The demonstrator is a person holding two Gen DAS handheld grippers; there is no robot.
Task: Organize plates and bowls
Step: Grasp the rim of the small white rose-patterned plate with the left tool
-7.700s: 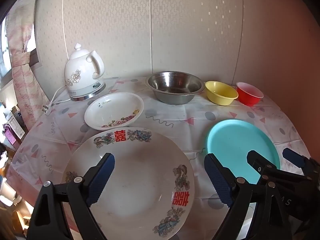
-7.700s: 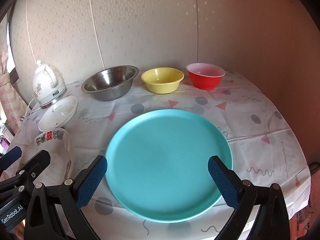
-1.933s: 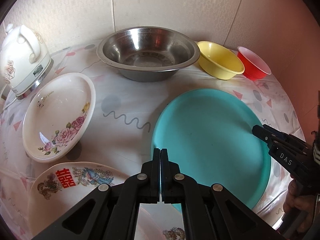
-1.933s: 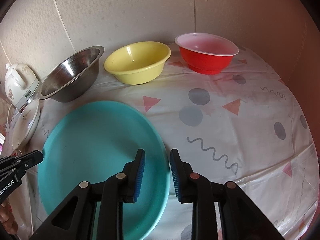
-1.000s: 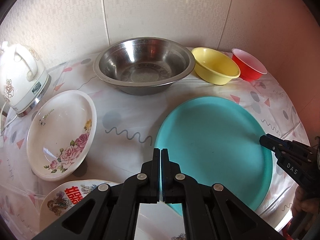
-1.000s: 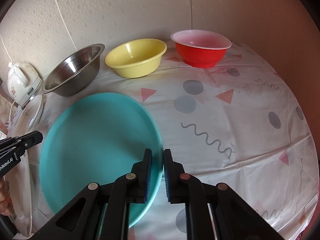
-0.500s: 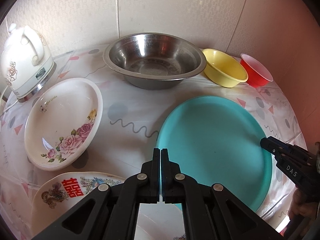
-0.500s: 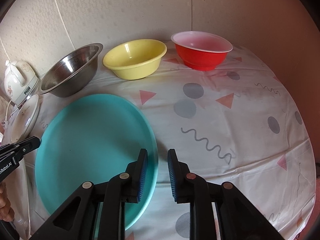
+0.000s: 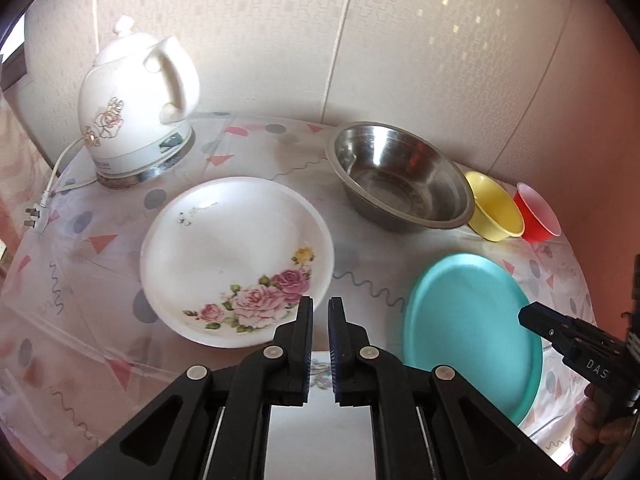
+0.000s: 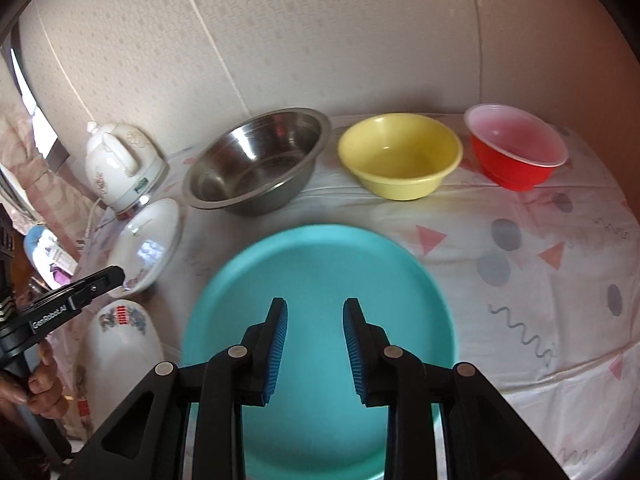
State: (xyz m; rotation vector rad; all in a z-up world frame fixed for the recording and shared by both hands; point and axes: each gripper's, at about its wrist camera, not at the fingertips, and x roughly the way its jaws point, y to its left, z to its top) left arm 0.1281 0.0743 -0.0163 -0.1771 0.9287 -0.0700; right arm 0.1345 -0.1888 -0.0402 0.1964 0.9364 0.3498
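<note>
My left gripper (image 9: 320, 307) hovers at the near rim of the white rose-patterned plate (image 9: 236, 256). Its jaws are opening, a narrow gap between them and nothing in it. A large white bowl with red characters (image 10: 120, 344) lies under its arms. My right gripper (image 10: 314, 308) hangs over the middle of the teal plate (image 10: 320, 264). Its jaws are opening too and stand apart, and no pad touches the plate. The steel bowl (image 10: 256, 160), yellow bowl (image 10: 400, 156) and red bowl (image 10: 516, 152) line up along the wall.
A white electric kettle (image 9: 136, 120) stands at the back left, its cord and plug (image 9: 34, 220) trailing to the table's left edge. The patterned tablecloth (image 10: 520, 280) is bare to the right of the teal plate. A hand (image 10: 40, 380) holds the left gripper's handle.
Both grippers went from shut to slightly apart. The left gripper swung left toward the rose plate. The right gripper moved from the teal plate's right rim to over its middle.
</note>
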